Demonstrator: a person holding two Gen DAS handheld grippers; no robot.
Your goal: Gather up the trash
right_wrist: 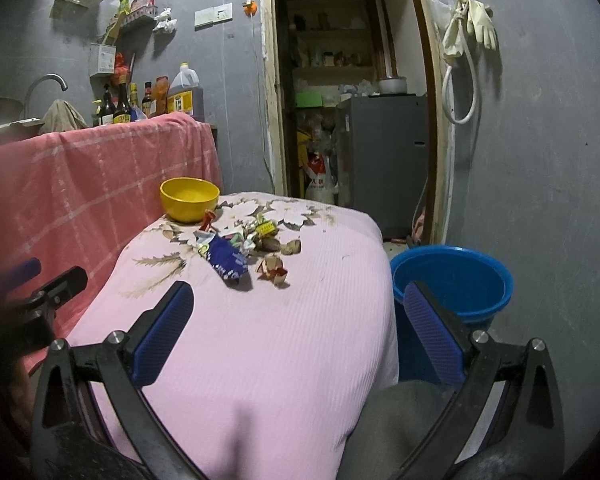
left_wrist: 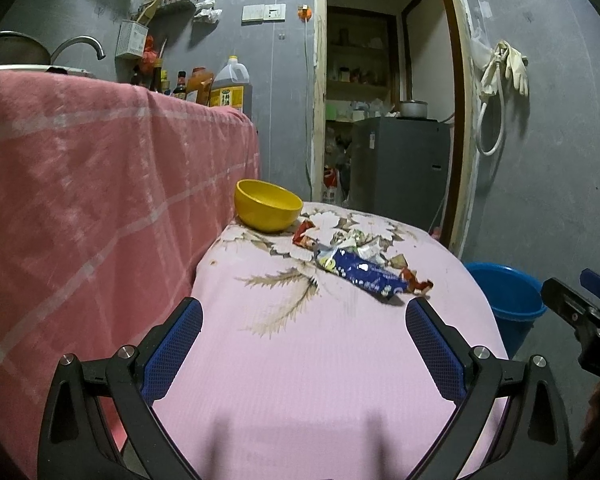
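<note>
Both tongs, left (left_wrist: 304,316) and right (right_wrist: 298,300), gape empty; we should pinch the blue wrapper (right_wrist: 226,261) by one end; bucket (right_wrist: 452,280) waits beside the bench (right_wrist: 260,340).

Yellow bowl (left_wrist: 268,210), blue bucket (right_wrist: 452,280), pink floral tablecloth (right_wrist: 268,352).

Two handheld grippers hover side by side, both pointing forward with fingers level. The left gripper (left_wrist: 304,320) has its blue-padded fingers (left_wrist: 172,354) spread wide and grips nothing. The right gripper (right_wrist: 300,308) matches it, its blue pads (right_wrist: 434,330) far apart and likewise empty-handed.
</note>
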